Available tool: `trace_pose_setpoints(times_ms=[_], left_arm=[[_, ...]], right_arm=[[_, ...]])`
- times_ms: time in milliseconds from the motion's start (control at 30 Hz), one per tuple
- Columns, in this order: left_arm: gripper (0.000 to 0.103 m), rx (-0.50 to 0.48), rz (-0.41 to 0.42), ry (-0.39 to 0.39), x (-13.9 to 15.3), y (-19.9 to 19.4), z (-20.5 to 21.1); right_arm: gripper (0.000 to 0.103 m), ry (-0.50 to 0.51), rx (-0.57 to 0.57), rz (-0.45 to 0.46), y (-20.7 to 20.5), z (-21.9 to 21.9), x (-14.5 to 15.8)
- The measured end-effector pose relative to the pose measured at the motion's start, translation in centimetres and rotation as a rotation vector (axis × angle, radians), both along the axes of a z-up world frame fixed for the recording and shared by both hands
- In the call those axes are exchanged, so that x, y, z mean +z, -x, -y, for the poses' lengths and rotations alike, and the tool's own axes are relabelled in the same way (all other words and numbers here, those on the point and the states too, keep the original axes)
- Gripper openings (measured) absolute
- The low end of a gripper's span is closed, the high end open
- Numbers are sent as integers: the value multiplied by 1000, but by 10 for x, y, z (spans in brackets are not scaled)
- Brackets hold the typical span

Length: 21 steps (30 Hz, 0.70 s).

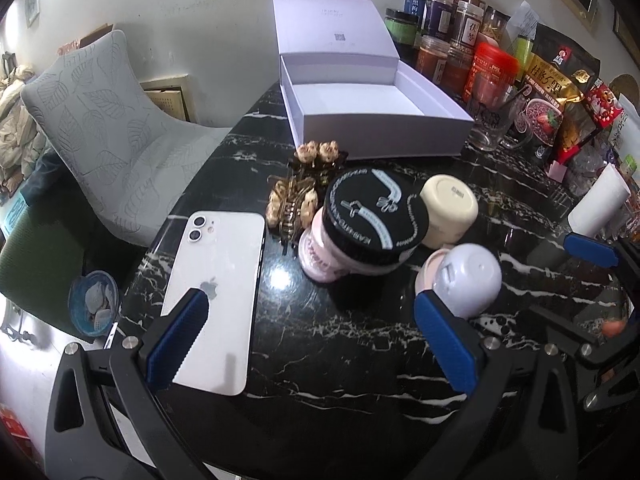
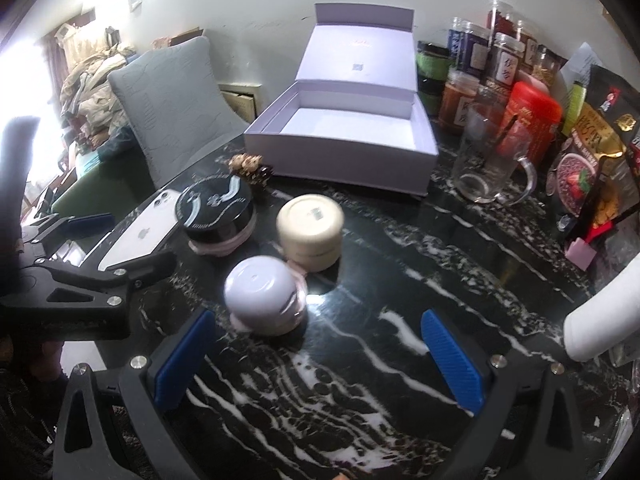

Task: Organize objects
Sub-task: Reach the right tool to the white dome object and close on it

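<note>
An open white box [image 1: 384, 132] [image 2: 340, 152] stands at the back of the black marble table [image 1: 340, 360]. In front of it lie a white phone [image 1: 216, 300] [image 2: 140, 236], gold hair clips [image 1: 292, 204] [image 2: 246, 166], a black-lidded pink jar [image 1: 372, 220] [image 2: 216, 212], a cream jar [image 1: 450, 210] [image 2: 311, 232] and a lilac-lidded jar [image 1: 466, 276] [image 2: 266, 300]. My left gripper [image 1: 312, 340] is open, its left finger over the phone. My right gripper [image 2: 320, 360] is open and empty, just in front of the lilac jar.
Jars, a red tin [image 1: 494, 76] [image 2: 528, 120], snack bags and a glass mug [image 2: 488, 164] crowd the back right. A white roll [image 1: 600, 204] [image 2: 600, 320] lies at the right. A grey chair [image 1: 108, 128] stands beyond the table's left edge.
</note>
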State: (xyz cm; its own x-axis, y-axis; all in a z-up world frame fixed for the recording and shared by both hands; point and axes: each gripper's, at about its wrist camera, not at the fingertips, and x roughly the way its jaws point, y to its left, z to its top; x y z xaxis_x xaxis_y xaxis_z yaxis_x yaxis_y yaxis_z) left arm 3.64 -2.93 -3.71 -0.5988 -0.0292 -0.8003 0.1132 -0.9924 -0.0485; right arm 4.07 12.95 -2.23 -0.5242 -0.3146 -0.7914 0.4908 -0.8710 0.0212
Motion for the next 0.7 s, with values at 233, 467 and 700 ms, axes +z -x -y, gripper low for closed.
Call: trace_pose_setpoints(times_ms=[233, 467, 700], left_arm=[[103, -15, 6, -17, -9, -2, 6], [103, -27, 4, -40, -11, 5, 13], [103, -62, -24, -58, -7, 15, 10]], right_arm=[[103, 19, 36, 42, 1, 13, -17], [89, 46, 54, 100, 13, 21, -32], [68, 89, 86, 114, 21, 20, -37]])
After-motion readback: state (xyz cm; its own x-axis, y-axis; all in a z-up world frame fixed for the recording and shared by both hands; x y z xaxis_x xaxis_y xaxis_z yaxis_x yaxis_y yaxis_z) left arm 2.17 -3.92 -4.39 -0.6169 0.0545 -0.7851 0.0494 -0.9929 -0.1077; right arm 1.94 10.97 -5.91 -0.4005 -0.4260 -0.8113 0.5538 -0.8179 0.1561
